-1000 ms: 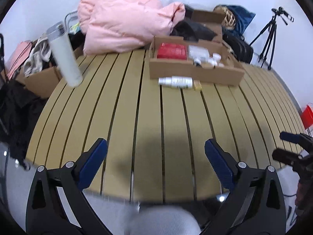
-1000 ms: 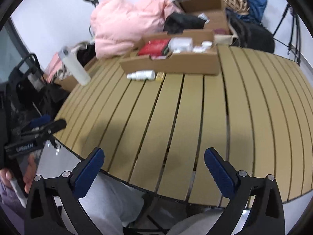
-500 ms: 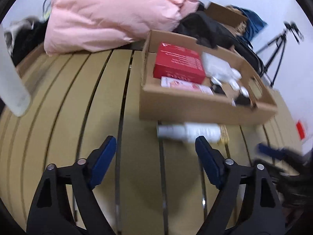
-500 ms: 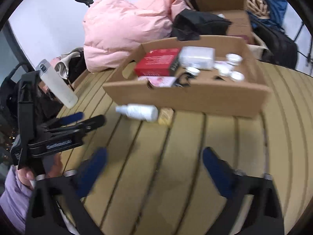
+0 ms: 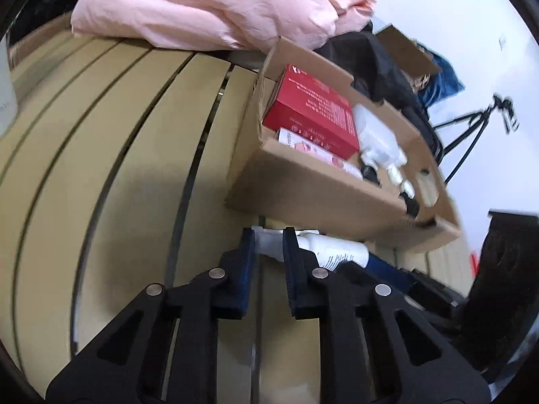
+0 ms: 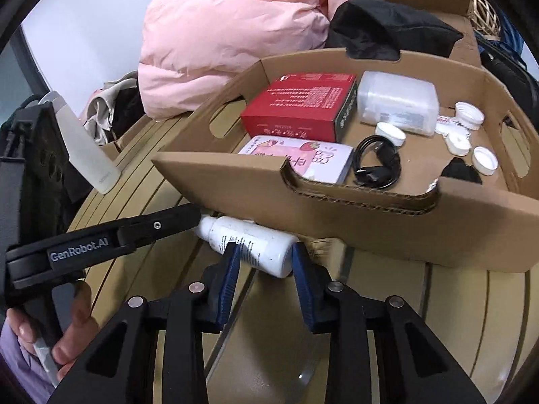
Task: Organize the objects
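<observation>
A small white bottle (image 6: pixel 251 240) lies on its side on the slatted table, against the front wall of a cardboard tray (image 6: pixel 387 229). My left gripper (image 5: pixel 268 242) is shut on the bottle's cap end (image 5: pixel 269 243). My right gripper (image 6: pixel 266 252) is shut on the bottle's body. The left gripper also shows in the right wrist view (image 6: pixel 188 219) at the bottle's cap. The tray (image 5: pixel 303 188) holds a red box (image 6: pixel 299 101), a pink packet (image 6: pixel 296 156), a clear tub (image 6: pixel 397 101), a black cable (image 6: pixel 377 161) and several white caps.
A pink padded jacket (image 6: pixel 232 30) and black bags lie behind the tray. A tall white tumbler (image 6: pixel 87 148) stands at the table's left edge. A small tan item (image 6: pixel 323 245) lies under the tray's front edge. A tripod (image 5: pixel 471 128) stands at the far right.
Both grippers moved forward from the table's near edge to the bottle and went from wide open to closed on it, left on the cap, right on the body.
</observation>
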`<state>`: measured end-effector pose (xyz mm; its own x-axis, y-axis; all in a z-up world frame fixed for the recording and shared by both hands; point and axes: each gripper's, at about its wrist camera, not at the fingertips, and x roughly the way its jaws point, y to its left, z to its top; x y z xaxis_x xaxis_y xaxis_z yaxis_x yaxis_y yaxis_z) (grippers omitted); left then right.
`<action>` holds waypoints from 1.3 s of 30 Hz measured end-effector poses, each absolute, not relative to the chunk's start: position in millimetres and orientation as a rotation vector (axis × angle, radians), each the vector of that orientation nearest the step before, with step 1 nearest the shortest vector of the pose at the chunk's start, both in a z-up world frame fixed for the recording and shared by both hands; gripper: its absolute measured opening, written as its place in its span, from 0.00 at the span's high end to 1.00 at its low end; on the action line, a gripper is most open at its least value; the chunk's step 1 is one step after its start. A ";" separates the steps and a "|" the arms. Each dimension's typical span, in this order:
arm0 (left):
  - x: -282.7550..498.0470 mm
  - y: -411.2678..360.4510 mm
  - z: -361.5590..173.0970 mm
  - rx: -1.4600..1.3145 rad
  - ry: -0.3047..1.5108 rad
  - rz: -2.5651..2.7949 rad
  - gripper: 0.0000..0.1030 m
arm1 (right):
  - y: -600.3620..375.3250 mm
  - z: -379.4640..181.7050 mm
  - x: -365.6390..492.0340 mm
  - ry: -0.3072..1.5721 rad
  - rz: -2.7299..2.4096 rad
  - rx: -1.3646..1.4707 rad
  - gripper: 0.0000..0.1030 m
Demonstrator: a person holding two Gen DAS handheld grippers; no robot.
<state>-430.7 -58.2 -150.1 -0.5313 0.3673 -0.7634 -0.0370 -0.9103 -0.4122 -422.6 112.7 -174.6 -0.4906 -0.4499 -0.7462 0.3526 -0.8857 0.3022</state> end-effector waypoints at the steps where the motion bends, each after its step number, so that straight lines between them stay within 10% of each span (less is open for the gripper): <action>1: -423.1 -55.4 -148.4 -1.387 -0.501 2.498 0.88 | 113.0 -174.9 -422.0 -0.157 -2.359 1.237 0.66; 16: -321.8 4.0 -156.9 -1.492 -0.330 2.272 0.85 | 179.3 -160.1 -311.0 -0.163 -2.322 1.332 0.67; 26: -313.6 -5.1 -139.7 -1.396 -0.429 2.248 0.38 | 182.9 -155.6 -312.1 -0.206 -2.313 1.253 0.66; 39: -306.3 6.0 -142.2 -1.427 -0.383 2.295 0.23 | 202.5 -150.4 -314.7 -0.532 -2.111 1.194 0.70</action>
<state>-306.3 6.0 -142.2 -0.3924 0.4779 -0.7859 -0.1966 -0.8783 -0.4359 -314.7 202.5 -150.4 -0.3766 -0.7052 -0.6007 0.3360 -0.7083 0.6209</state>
